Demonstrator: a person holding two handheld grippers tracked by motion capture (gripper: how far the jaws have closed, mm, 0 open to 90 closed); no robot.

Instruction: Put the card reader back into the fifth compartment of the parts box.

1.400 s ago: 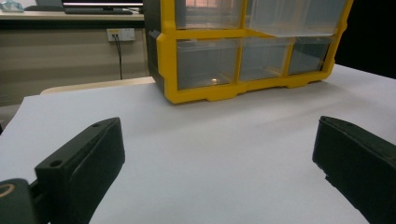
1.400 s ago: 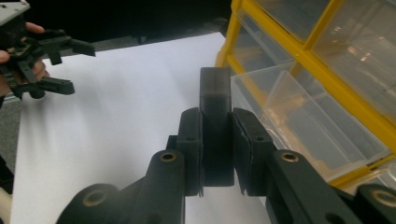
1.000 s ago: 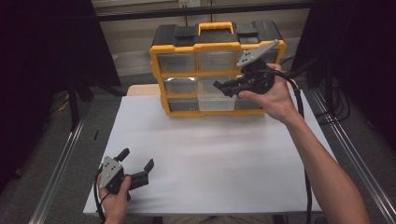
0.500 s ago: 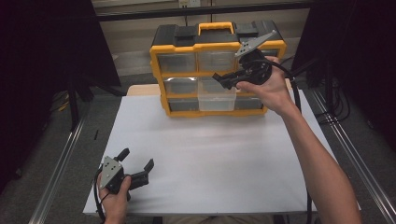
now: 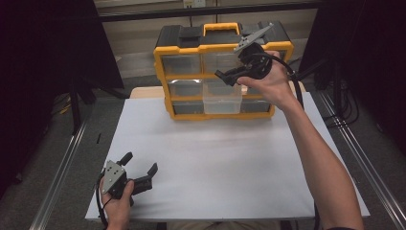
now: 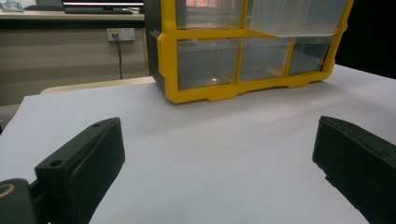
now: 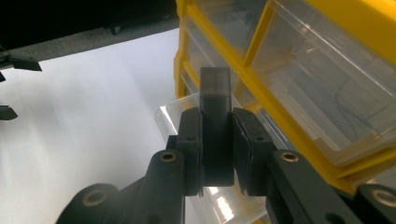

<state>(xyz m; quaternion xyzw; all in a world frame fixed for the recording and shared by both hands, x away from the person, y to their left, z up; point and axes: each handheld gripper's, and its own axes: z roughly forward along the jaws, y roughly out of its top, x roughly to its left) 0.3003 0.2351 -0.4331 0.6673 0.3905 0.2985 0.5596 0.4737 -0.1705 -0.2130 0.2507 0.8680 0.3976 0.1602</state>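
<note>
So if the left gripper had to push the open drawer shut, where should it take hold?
Probably at the open drawer's front wall, coming from the table side, straight toward the cabinet. That clear face juts out of the middle row. The left gripper stands open, low on the table.

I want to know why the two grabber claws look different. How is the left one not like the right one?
The left gripper has its jaws wide apart with nothing between them; the right gripper is shut on a small dark block. The left gripper sits low at the white table's near edge; the right gripper is raised in front of the yellow drawer box. Both have black jaws.
</note>
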